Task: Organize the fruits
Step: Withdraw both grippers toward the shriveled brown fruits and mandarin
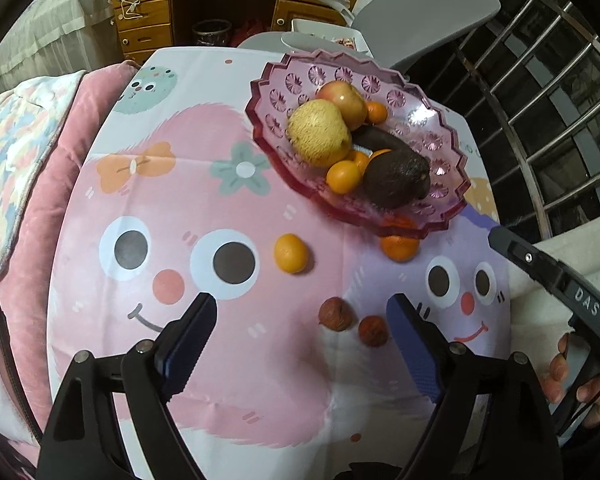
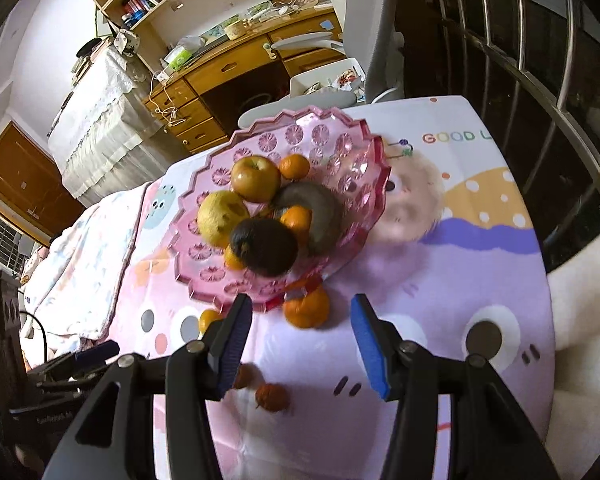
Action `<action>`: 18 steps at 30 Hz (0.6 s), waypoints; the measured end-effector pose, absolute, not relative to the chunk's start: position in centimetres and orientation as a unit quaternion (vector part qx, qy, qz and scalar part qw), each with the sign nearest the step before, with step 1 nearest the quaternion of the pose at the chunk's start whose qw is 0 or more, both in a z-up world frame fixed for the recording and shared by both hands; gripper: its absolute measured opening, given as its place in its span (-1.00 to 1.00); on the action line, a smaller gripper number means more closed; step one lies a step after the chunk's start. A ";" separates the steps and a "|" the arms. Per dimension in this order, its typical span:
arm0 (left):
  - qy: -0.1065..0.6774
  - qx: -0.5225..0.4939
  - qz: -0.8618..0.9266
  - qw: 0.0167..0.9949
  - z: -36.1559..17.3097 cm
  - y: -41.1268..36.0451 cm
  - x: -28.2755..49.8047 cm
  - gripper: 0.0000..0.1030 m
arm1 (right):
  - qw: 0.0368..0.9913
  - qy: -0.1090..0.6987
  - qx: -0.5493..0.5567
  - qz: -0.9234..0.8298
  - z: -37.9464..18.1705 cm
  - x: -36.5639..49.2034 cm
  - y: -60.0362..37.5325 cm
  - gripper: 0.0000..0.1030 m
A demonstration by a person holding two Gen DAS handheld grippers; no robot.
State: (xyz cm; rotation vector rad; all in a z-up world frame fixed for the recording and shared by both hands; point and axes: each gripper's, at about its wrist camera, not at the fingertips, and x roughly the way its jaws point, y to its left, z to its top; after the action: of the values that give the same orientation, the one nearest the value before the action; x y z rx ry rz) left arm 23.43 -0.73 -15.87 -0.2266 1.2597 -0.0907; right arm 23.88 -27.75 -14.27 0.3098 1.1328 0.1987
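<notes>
Looks like mid-sort: pink glass bowl (image 1: 440,184) already loaded with a yellow pear (image 1: 318,132), an apple (image 1: 342,100), a dark avocado (image 1: 396,178) and a few small oranges, sitting at about 1 o'clock on the cartoon-print tabletop (image 1: 228,360) in the left wrist view. Still loose on the cloth: one small orange (image 1: 291,253) near the middle, a bigger mandarin (image 1: 398,246) tucked right against the bowl's near rim at 3 o'clock, and two little reddish-brown fruits (image 1: 336,314) (image 1: 373,331) at roughly 5 o'clock, just beside each other. Left claw (image 1: 302,334) wide open, holding nothing, hovering low over the cloth with the two brown fruits just inside its right finger. Right claw (image 2: 300,338) also spread open and empty, pitched down toward the bowl edge, the mandarin (image 2: 306,307) sitting near-centre just ahead of the fingertips. Best guess for the step in hand: picking off the stragglers, right side lining up on that mandarin. Next move probably calls for easing forward and down so the pads bracket it without bumping the bowl rim overhanging it, then closing gently, lifting clear and dropping it in. Right view a bit motion-blurred, so exact gap to the fruit hard to call.
</notes>
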 end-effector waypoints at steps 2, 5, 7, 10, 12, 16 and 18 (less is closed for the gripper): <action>0.591 -0.102 -0.045 0.799 -16.0 -0.4 23.4 0.67 | 0.827 0.533 0.150 0.096 -14.4 23.1 -27.4 0.00; 0.596 -0.090 -0.053 0.796 -16.4 0.0 23.6 0.69 | 0.829 0.529 0.151 0.101 -14.6 22.0 -26.6 0.00; 0.603 -0.080 -0.060 0.792 -16.9 0.2 23.9 0.70 | 0.833 0.525 0.146 0.101 -14.9 21.2 -25.9 0.00; 0.610 -0.066 -0.074 0.786 -17.9 0.4 24.4 0.70 | 0.838 0.520 0.134 0.100 -15.5 19.9 -24.6 0.00; 0.614 -0.057 -0.083 0.783 -18.6 0.4 24.7 0.70 | 0.842 0.516 0.127 0.095 -16.0 19.1 -24.0 0.00; 0.613 -0.048 -0.108 0.781 -20.2 0.3 25.9 0.70 | 0.848 0.510 0.122 0.078 -17.3 17.4 -22.8 0.00; 0.611 -0.047 -0.123 0.780 -21.0 0.1 26.4 0.70 | 0.852 0.506 0.123 0.060 -17.7 16.6 -22.4 0.00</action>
State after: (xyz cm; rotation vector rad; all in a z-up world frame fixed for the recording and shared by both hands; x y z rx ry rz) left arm 26.45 0.14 -20.98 -0.1014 1.3213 -0.2657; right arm 16.61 -22.44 -17.75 0.2599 1.0642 0.1270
